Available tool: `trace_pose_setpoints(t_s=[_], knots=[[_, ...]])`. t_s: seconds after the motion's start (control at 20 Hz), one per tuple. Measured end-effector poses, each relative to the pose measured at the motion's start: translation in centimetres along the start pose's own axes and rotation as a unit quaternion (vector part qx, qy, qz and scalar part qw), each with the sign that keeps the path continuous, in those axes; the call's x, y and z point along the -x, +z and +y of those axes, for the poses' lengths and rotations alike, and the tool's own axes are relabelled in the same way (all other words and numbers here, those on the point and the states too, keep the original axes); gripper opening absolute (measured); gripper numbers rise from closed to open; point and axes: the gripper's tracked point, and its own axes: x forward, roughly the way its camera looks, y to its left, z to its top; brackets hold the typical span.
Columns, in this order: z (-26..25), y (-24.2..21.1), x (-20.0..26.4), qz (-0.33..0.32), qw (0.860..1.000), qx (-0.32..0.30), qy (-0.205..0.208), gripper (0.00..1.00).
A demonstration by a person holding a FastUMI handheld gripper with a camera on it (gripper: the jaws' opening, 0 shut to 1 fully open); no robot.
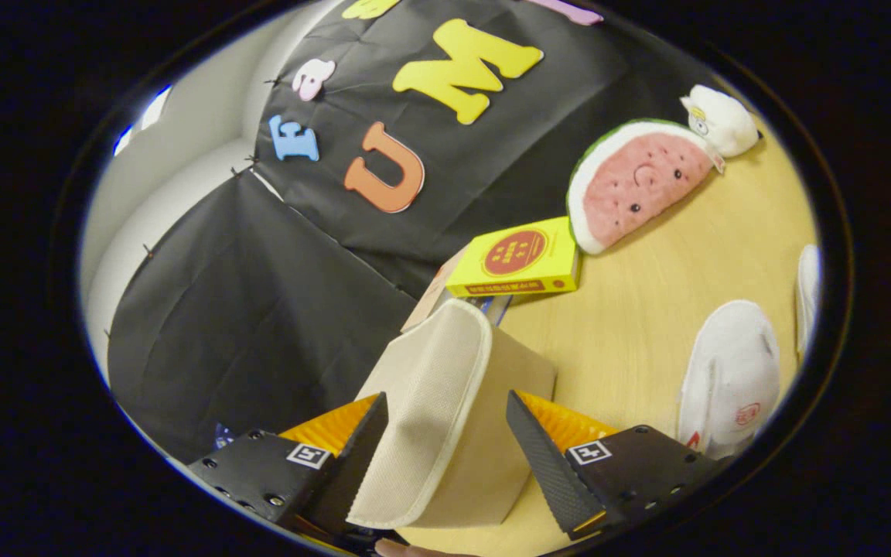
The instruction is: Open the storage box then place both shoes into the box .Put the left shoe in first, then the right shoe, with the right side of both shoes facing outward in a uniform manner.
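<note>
Lid (430, 402) of the box (484, 433) stands raised between the spread claw (445, 456) fingers; the left finger sits at its edge, the right clear of it, so no pinch. White shoe (728, 379) lies on the tabletop (646, 309) to the claw's right, another (807, 290) beyond. Its red logo is unreadable, as is the yellow carton's (515, 259).
</note>
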Motion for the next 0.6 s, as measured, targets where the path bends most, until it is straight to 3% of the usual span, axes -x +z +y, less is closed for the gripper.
trace_pose_setpoints(t_s=[0.3,0.5,0.55,0.6], knots=[[0.6,-1.6,-2.1,0.072,0.99,-0.101,0.061,0.92],[1.0,-1.1,-1.2,0.069,0.991,-0.099,0.056,0.6],[1.1,-0.7,-0.8,0.063,0.992,-0.094,0.051,0.6],[0.9,-0.4,-0.7,0.061,0.994,-0.083,0.045,0.49]])
